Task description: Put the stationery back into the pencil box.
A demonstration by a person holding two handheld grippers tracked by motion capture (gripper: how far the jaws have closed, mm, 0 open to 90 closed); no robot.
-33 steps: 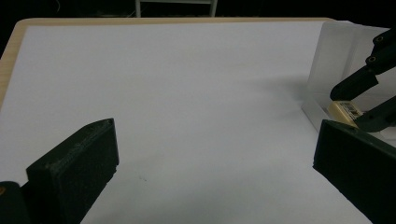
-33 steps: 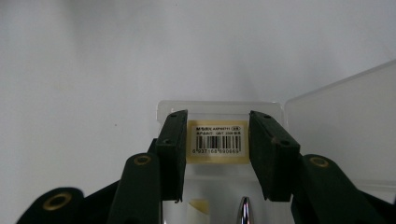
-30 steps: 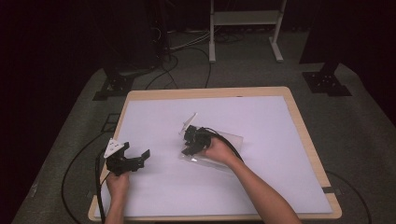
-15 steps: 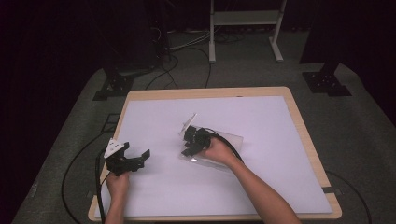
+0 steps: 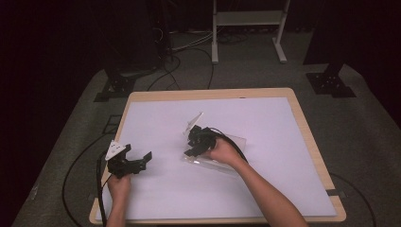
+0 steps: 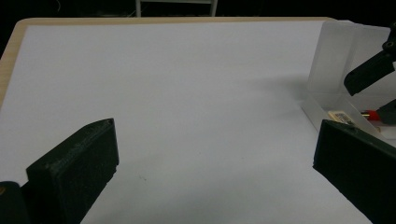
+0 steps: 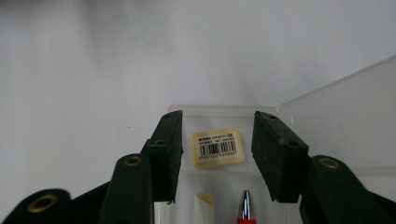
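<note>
Your right gripper (image 7: pixel 217 154) sits with its jaws about half open and just widened; nothing is pinched, and the pads stand either side of the barcode label (image 7: pixel 218 147) on the floor of the clear plastic case (image 7: pixel 219 116). Just below the label, between the jaws and nearer the camera, the pen (image 7: pixel 244 205) shows its metal tip and red body; a white paper scrap (image 7: pixel 204 205) lies beside it. The pen's long axis runs roughly along the jaws' line of approach, so a grip probably means backing off slightly and closing across the barrel. The case lid (image 7: pixel 341 126) stands open to one side. In the high view the case (image 5: pixel 236 142) lies near mid-surface under your right hand (image 5: pixel 223 152). Your left gripper (image 5: pixel 137 163) rests well apart toward the near left edge of the white surface (image 5: pixel 283 179), jaws wide open and empty. The right hand is plainly the nearer one.
</note>
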